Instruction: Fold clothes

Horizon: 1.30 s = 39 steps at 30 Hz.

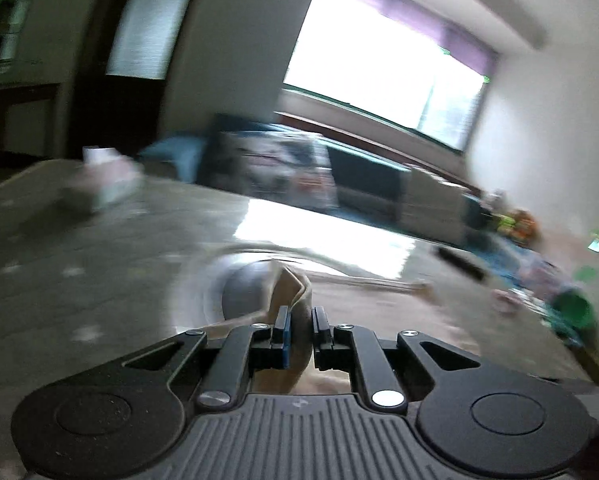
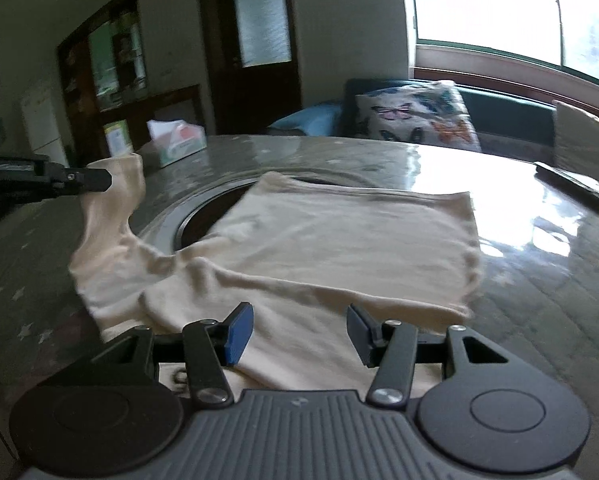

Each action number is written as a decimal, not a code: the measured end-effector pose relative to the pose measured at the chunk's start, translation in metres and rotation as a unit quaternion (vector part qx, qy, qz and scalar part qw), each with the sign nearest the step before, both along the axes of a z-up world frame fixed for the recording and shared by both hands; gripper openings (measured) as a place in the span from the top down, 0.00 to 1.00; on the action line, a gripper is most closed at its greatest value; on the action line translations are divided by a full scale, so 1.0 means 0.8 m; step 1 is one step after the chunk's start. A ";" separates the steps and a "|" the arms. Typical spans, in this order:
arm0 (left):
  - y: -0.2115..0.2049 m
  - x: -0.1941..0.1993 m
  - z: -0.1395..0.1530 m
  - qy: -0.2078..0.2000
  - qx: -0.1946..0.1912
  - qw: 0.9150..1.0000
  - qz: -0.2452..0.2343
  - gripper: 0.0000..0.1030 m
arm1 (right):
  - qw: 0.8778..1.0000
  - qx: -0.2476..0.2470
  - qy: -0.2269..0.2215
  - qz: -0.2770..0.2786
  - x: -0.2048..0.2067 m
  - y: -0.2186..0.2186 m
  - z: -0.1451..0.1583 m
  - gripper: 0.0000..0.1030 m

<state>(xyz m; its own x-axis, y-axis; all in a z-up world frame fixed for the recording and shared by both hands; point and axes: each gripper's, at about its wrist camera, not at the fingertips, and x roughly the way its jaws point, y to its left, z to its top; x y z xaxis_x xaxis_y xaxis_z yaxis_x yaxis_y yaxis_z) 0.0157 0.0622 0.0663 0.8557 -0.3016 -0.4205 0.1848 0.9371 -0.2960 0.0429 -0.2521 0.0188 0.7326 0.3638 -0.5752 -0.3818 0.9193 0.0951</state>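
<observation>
A cream garment (image 2: 339, 236) lies mostly flat on the round glossy table (image 2: 519, 264), partly over a dark round recess. My left gripper (image 1: 300, 322) is shut on a fold of the cream garment (image 1: 293, 292); in the right wrist view the left gripper (image 2: 99, 179) holds one sleeve lifted above the table at the left. My right gripper (image 2: 299, 330) stands open just above the garment's near edge, with cloth below its blue pads (image 2: 239, 334) but nothing pinched.
A tissue box (image 2: 177, 140) stands at the table's far left. A dark flat object (image 2: 571, 188) lies at the far right edge. Behind the table are a sofa with a butterfly cushion (image 2: 415, 120) and a bright window. Small coloured items (image 1: 567, 304) sit at the right.
</observation>
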 end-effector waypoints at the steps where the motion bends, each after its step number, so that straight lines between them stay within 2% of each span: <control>1: -0.014 0.000 0.002 -0.002 -0.002 1.000 -0.018 0.89 | 1.000 0.002 0.000 -0.009 -0.001 -0.008 0.000 0.49; 6: -0.072 0.004 -0.004 0.006 0.002 0.996 -0.088 0.89 | 0.999 0.009 0.000 -0.047 -0.003 -0.043 0.002 0.49; 9: -0.098 0.004 -0.015 0.017 0.024 0.994 -0.109 0.85 | 0.998 0.015 0.002 -0.058 -0.004 -0.054 0.002 0.49; 12: -0.105 -0.001 -0.024 0.020 0.049 0.992 -0.113 0.65 | 0.997 0.022 0.005 -0.070 -0.005 -0.065 0.002 0.49; 13: -0.104 -0.004 -0.026 0.019 0.056 0.992 -0.110 0.54 | 0.997 0.024 0.006 -0.074 -0.005 -0.068 0.002 0.49; 15: -0.098 -0.006 -0.029 0.015 0.068 0.992 -0.102 0.48 | 0.997 0.029 0.009 -0.070 -0.004 -0.067 0.001 0.49; 16: -0.092 -0.007 -0.030 0.013 0.073 0.993 -0.095 0.43 | 0.997 0.031 0.011 -0.066 -0.004 -0.065 0.001 0.49; 17: -0.083 -0.007 -0.031 0.013 0.077 0.993 -0.084 0.33 | 0.998 0.033 0.012 -0.059 -0.004 -0.061 0.001 0.49; 23: -0.037 -0.015 -0.037 0.007 0.088 0.996 -0.029 0.03 | 0.998 0.052 0.035 -0.010 -0.001 -0.027 -0.005 0.56; 27: -0.015 -0.024 -0.041 0.005 0.094 0.996 -0.008 0.00 | 0.997 0.051 0.051 0.012 0.000 -0.006 -0.014 0.61; 30: -0.004 -0.028 -0.047 0.011 0.096 0.995 0.008 0.00 | 0.997 0.049 0.060 0.021 -0.001 0.005 -0.019 0.72; 35: 0.006 -0.032 -0.058 0.023 0.106 0.994 0.021 0.00 | 0.998 0.041 0.048 0.022 -0.005 0.013 -0.012 0.96; 39: 0.008 -0.035 -0.068 0.032 0.123 0.992 0.021 0.00 | 0.999 0.042 0.020 0.022 -0.009 0.010 0.008 0.96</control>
<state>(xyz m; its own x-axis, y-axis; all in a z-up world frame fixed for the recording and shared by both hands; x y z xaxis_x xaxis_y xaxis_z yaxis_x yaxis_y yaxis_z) -0.0123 0.0687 0.0117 0.8348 -0.1467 -0.5307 0.1315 0.9891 -0.0667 0.0361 -0.2442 0.0251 0.6919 0.4425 -0.5706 -0.4152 0.8903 0.1870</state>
